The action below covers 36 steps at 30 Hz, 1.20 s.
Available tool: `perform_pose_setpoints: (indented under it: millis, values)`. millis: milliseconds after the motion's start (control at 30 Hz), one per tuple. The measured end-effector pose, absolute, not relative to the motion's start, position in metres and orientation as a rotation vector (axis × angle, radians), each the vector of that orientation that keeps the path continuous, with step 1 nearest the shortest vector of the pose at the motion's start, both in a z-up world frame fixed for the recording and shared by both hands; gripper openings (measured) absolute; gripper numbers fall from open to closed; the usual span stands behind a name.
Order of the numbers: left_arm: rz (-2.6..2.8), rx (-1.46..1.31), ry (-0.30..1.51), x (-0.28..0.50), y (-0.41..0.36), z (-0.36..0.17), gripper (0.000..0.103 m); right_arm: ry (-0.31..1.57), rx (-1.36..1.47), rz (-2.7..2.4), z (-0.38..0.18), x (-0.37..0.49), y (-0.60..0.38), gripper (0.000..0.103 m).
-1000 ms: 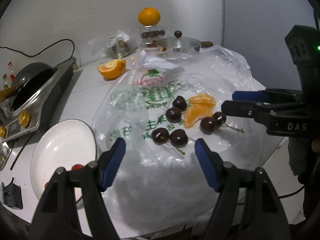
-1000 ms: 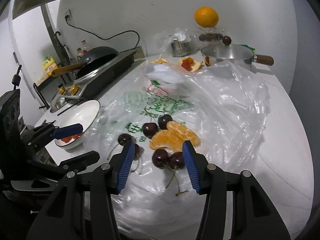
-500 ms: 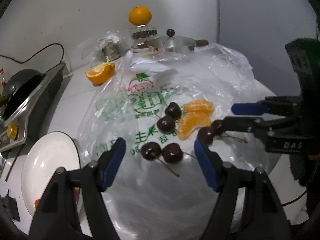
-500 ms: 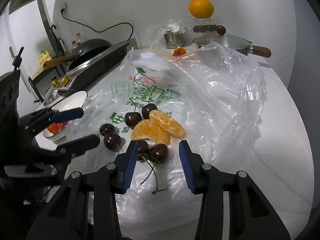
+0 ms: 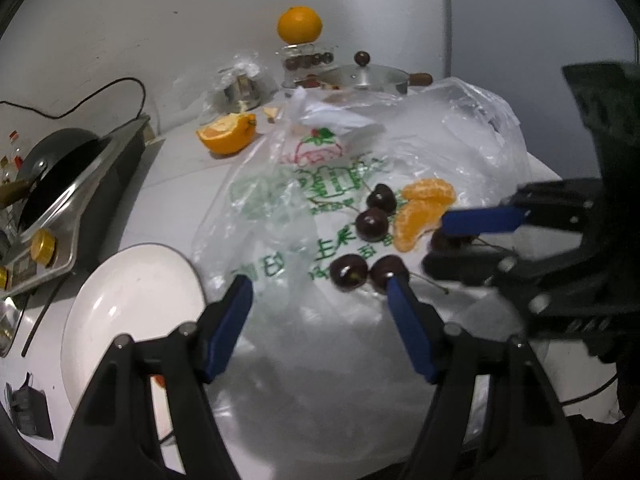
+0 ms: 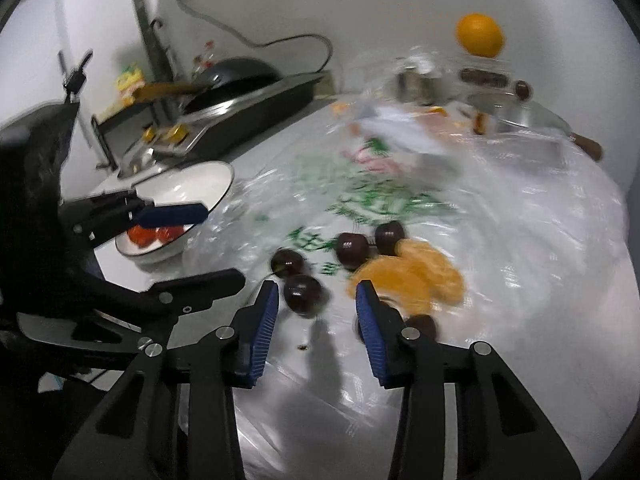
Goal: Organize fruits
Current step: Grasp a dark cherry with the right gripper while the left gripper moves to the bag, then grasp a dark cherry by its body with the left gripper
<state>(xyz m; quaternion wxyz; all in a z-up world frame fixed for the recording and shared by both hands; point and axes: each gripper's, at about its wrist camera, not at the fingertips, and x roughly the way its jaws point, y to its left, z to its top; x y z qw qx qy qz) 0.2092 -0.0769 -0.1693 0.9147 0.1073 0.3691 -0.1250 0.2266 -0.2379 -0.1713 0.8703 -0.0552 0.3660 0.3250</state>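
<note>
Several dark cherries [image 5: 372, 222] lie on my crinkled clear plastic bag [image 5: 344, 320], glossy and round, thin stems trailing; two peeled orange segments [image 5: 424, 216] sit touching them on the bag, pale-veined and crescent-shaped. From the right wrist view everything on the bag is smeared by blur; one cherry [image 6: 420, 325] is half hidden behind my right gripper [image 6: 316, 300], whose blue-padded jaws are closing with only bare bag between them, a cherry [image 6: 302, 294] just ahead of the gap. My left gripper [image 5: 320, 292] stands spread over the bag, pinching nothing; its right pad covers part of one cherry [image 5: 388, 270]. Beside the bag a smooth white bowl [image 6: 208, 184] holds red pieces I cannot identify, partly masked by the gripper.
</note>
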Motion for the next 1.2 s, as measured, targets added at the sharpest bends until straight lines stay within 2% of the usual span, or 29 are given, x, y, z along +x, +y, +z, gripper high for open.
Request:
perform_pose_setpoints:
  millis: [333, 400, 433, 533, 967, 1067, 1200]
  values:
    - [-0.239, 0.149, 0.748, 0.206, -0.046, -0.167, 0.071, 0.829, -0.249, 0.631, -0.194, 0.239, -0.200, 0.038]
    - [-0.241, 0.138, 0.743, 0.206, -0.043, -0.166, 0.071, 0.836, -0.270, 0.623, -0.197, 0.240, -0.197, 0.037]
    - [-0.243, 0.136, 0.738, 0.206, -0.043, -0.165, 0.071, 0.840, -0.278, 0.620, -0.199, 0.240, -0.195, 0.033]
    - [-0.256, 0.139, 0.721, 0.206, -0.046, -0.162, 0.071, 0.847, -0.291, 0.617, -0.204, 0.241, -0.192, 0.031]
    - [-0.334, 0.216, 0.698, 0.211, -0.087, -0.163, 0.071, 0.739, -0.156, 0.569, -0.157, 0.239, -0.247, 0.031]
    - [-0.362, 0.240, 0.702, 0.216, -0.100, -0.167, 0.059, 0.713, -0.135, 0.550, -0.150, 0.239, -0.261, 0.031]
    - [-0.362, 0.271, 0.741, 0.229, -0.113, -0.181, 0.059, 0.702, -0.114, 0.538, -0.148, 0.239, -0.275, 0.031]
